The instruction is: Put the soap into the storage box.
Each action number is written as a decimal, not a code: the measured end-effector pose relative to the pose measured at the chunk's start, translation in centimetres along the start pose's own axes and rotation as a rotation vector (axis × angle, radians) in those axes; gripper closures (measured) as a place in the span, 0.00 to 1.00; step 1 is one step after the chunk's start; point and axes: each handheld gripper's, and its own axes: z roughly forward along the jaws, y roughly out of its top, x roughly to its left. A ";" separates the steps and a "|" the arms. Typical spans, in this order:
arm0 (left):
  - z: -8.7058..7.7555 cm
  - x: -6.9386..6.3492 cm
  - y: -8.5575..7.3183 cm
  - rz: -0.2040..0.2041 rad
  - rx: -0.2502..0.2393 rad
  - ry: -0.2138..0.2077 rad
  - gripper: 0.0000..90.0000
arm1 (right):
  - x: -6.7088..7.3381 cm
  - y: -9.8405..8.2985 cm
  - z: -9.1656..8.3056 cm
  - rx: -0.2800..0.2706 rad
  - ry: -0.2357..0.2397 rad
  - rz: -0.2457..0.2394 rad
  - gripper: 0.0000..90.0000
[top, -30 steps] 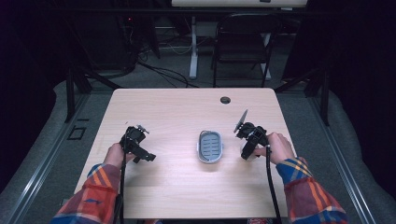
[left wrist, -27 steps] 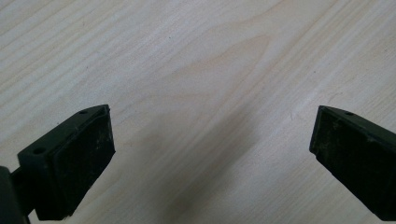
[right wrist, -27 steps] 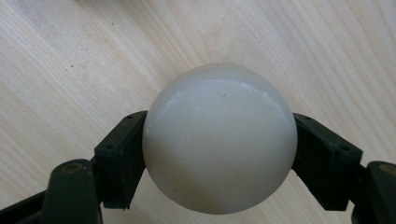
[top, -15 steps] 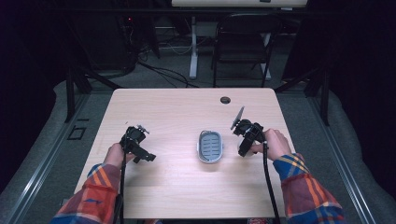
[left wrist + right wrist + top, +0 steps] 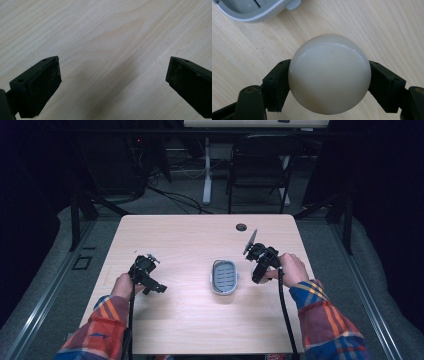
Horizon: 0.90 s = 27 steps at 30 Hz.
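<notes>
A smooth white ball point(image 5: 329, 73) sits clamped between the two black jaws of my right gripper point(image 5: 329, 65), just above the wood tabletop. In the high view that right gripper point(image 5: 259, 270) hangs a little to the right of a grey oval slotted dish point(image 5: 214, 279) at the table's middle. The dish's rim point(image 5: 257, 10) shows at the top left of the right gripper view. My left gripper point(image 5: 152, 285) hovers over the left part of the table. Its jaws stand wide apart over bare wood, with nothing between them point(image 5: 113, 62).
A round black cable hole point(image 5: 241, 227) lies near the table's far edge. Beyond the far edge stand a black chair point(image 5: 260, 165) and a desk leg with cables on the floor. Bare wood point(image 5: 190, 245) surrounds the dish.
My right gripper has shifted slightly left, toward the dish, with the ball still in it. The left gripper has stayed put.
</notes>
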 end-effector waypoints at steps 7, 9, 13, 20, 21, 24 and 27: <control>0.0 0.0 0.0 0.001 0.001 0.001 0.00 | 0.0 0.8 -0.6 -0.003 -0.007 -0.013 0.27; 0.0 0.0 0.0 0.001 0.002 0.003 0.00 | 0.1 1.0 -0.7 -0.009 -0.004 -0.011 0.27; 0.0 0.0 0.0 -0.001 0.001 0.003 0.00 | 0.1 1.4 -0.8 0.001 -0.011 -0.023 0.27; 0.0 0.1 0.0 -0.002 0.003 0.001 0.00 | 0.3 1.9 -0.9 -0.005 -0.010 -0.027 0.27; 0.0 0.0 0.0 -0.003 0.004 0.001 0.00 | 0.3 2.0 -1.0 -0.010 -0.008 -0.027 0.27; 0.0 0.0 0.0 -0.003 0.005 0.001 0.00 | 0.3 2.2 -1.2 -0.010 -0.009 -0.030 0.27; -0.1 0.1 -0.1 -0.001 0.005 0.004 0.00 | 0.4 2.7 -1.4 -0.014 -0.005 -0.036 0.27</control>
